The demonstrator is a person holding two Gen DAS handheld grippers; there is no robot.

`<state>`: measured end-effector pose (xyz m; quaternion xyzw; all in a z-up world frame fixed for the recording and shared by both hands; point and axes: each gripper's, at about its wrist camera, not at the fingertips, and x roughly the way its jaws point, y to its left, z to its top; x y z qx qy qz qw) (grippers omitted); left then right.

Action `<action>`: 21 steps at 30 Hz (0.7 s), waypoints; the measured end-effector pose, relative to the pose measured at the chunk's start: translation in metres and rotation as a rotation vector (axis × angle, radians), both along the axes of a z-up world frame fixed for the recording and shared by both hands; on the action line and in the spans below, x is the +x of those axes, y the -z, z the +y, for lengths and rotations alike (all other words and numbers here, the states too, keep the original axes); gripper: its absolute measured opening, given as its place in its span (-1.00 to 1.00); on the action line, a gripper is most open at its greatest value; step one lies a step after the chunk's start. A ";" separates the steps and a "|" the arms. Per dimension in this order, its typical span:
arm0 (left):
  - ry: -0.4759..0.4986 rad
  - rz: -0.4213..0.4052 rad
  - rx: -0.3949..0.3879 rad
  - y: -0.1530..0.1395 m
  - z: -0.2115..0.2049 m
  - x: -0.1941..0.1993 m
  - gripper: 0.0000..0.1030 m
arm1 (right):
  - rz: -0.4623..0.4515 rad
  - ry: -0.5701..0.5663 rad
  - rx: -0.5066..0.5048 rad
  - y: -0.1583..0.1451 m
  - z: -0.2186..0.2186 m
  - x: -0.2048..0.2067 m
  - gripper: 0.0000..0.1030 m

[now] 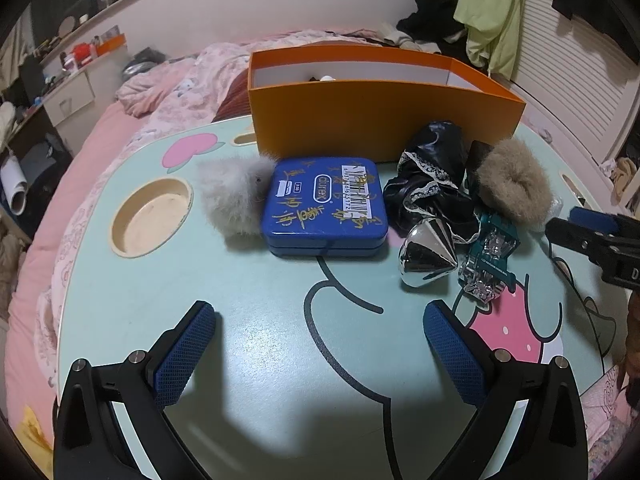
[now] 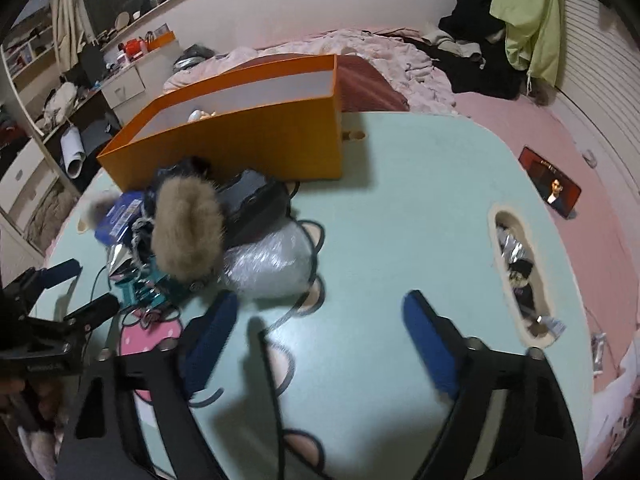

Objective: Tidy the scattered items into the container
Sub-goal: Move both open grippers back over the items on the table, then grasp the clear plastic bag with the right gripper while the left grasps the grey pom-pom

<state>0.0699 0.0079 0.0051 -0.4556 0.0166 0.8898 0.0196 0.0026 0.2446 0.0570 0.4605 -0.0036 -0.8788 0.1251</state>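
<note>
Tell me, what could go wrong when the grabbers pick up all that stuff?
The shiny silver cone looks smooth and pointed, so it may slip from the open left gripper. The brown fluffy scrunchie touches the black lace-trimmed cloth, so lifting one may drag the other. The orange box is tall, so items could hit its wall.

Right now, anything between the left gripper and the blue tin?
Nothing visible. The left gripper is open over bare table; the blue tin lies straight ahead. The grey pom-pom only touches the tin's left side.
</note>
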 end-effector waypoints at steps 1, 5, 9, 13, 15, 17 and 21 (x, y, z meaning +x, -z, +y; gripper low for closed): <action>0.000 0.000 0.000 0.000 0.000 0.000 1.00 | -0.001 -0.011 0.003 -0.001 -0.002 -0.001 0.46; 0.000 0.000 0.000 0.000 0.000 0.000 1.00 | 0.000 -0.049 0.006 0.006 -0.011 -0.001 0.37; -0.001 0.000 0.000 0.000 0.000 0.000 1.00 | 0.001 -0.088 0.022 0.017 -0.022 -0.008 0.36; -0.009 0.000 -0.002 0.000 -0.001 0.000 1.00 | 0.013 -0.119 0.059 0.024 -0.031 -0.016 0.30; -0.009 0.000 -0.006 -0.001 -0.001 0.001 1.00 | 0.021 -0.135 0.074 0.026 -0.034 -0.019 -0.24; -0.018 0.000 -0.001 -0.002 -0.004 0.001 0.99 | 0.038 -0.145 0.071 0.023 -0.033 -0.017 -0.25; -0.056 0.005 0.050 -0.009 -0.022 0.000 0.74 | 0.043 -0.118 0.003 0.021 -0.016 -0.012 -0.25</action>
